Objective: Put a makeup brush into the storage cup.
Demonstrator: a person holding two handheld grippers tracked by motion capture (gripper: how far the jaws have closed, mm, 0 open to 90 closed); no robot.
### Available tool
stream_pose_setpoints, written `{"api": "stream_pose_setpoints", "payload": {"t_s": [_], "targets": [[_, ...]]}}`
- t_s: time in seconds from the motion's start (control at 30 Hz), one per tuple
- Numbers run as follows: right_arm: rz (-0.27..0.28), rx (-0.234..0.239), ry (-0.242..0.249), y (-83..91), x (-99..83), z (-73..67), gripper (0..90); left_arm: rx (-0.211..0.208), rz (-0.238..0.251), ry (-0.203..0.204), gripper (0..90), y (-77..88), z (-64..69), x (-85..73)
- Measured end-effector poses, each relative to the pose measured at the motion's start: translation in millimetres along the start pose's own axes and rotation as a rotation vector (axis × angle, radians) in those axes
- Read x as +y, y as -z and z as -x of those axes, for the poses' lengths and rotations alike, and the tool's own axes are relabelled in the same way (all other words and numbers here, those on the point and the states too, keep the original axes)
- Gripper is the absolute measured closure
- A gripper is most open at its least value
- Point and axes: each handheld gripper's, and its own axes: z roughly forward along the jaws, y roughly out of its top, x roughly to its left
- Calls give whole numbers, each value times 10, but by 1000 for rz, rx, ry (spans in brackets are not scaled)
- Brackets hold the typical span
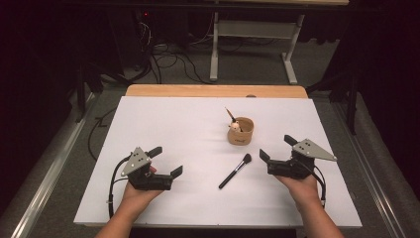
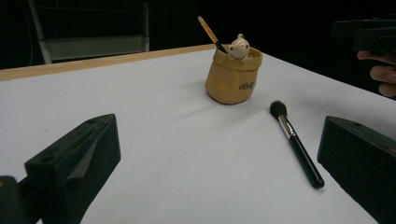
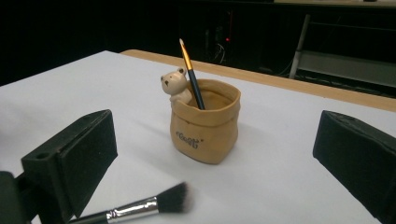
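A tan sack-shaped pot (image 1: pixel 240 131) (image 2: pixel 232 77) (image 3: pixel 205 126) with a small bear figure on its rim stands upright on the white table, right of centre. A thin brush with a yellow-and-black handle (image 3: pixel 190 74) (image 2: pixel 211 33) leans inside it. A black makeup brush (image 1: pixel 235 171) (image 2: pixel 295 142) (image 3: pixel 140 207) lies flat in front of the pot, bristles towards it. My left gripper (image 1: pixel 166 161) (image 2: pixel 219 163) rests open at the near left, nothing between its jaws. My right gripper (image 1: pixel 277 147) (image 3: pixel 215 154) is open just right of the makeup brush, facing the pot, holding nothing.
A white sheet (image 1: pixel 173 124) covers the table, with a wooden edge (image 1: pixel 198 90) along the far side. Behind it stand a white table frame (image 1: pixel 252 44) and tangled cables (image 1: pixel 163 59) on the floor. A metal rail (image 1: pixel 44 183) runs along the left.
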Motion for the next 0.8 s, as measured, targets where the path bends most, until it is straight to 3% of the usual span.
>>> {"api": "stream_pose_setpoints", "payload": {"t_s": [0.23, 0.5, 0.8], "targets": [[-15, -8, 1, 115, -112, 15, 14, 7, 5, 4, 0, 13, -10, 6], [18, -20, 22, 233, -214, 21, 14, 31, -11, 22, 0, 38, -22, 21], [45, -31, 12, 295, -249, 82, 14, 67, -20, 17, 0, 55, -10, 33]]}}
